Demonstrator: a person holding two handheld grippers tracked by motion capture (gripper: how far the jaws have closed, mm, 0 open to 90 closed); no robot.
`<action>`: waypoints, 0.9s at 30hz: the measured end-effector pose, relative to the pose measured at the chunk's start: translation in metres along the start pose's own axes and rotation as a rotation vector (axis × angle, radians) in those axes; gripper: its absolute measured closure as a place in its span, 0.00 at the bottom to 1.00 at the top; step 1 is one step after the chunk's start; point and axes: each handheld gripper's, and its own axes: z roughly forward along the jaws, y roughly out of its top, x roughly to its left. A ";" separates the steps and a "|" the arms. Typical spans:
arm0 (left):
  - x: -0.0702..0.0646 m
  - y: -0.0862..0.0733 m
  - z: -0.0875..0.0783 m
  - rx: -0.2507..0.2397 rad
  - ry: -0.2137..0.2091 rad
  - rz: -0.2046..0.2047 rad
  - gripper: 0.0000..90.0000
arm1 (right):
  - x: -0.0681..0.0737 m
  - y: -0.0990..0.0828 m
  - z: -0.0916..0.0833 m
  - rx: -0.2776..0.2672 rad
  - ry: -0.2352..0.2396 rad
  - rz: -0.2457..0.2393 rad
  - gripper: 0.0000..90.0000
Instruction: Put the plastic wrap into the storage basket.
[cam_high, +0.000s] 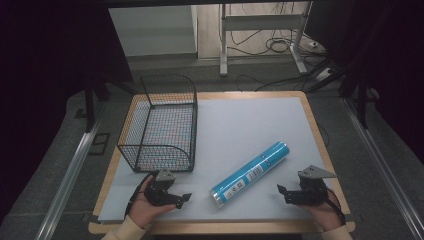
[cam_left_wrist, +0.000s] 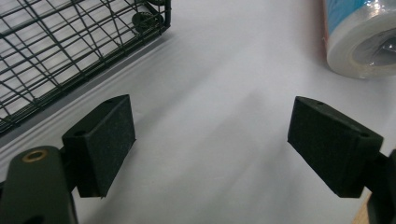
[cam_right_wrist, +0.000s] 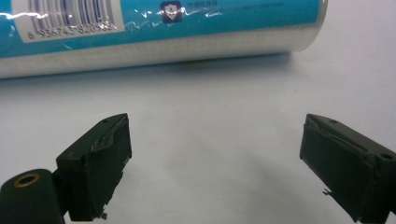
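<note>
The left gripper (cam_high: 183, 198) sits at the lower left of the high view, held in the person's left hand (cam_high: 145, 207), with its jaws spread wide and nothing between them. In the left gripper view its two black jaws stand far apart over bare pale surface, the wire basket (cam_left_wrist: 70, 51) at the upper left of the frame and one end of the roll (cam_left_wrist: 362, 39) at the upper right.

The right gripper (cam_high: 283, 194) is at the lower right of the high view, in the person's right hand (cam_high: 325, 212), a grey three-cornered plate (cam_high: 315, 173) on top of it. Its jaws are also wide apart and hold nothing. In the right gripper view the roll lies across the top of the frame, just beyond the jaw tips and apart from them, its barcode at the upper left.

The blue roll (cam_high: 250, 173) lies on its side on the tabletop (cam_high: 240, 120), running diagonally from lower centre toward the right, between the two grippers. The black wire basket (cam_high: 162, 125) stands at the left of the tabletop, just above the left gripper.
</note>
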 end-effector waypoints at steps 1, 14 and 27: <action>0.000 0.000 0.000 0.000 0.000 0.000 0.17 | 0.000 0.000 0.000 0.000 -0.003 0.000 0.10; -0.002 0.003 -0.005 -0.016 0.009 -0.003 0.17 | 0.001 0.000 -0.001 -0.002 -0.011 -0.009 0.11; -0.016 0.020 -0.020 -0.025 0.012 0.024 0.17 | -0.002 -0.001 -0.002 -0.001 -0.004 0.016 0.11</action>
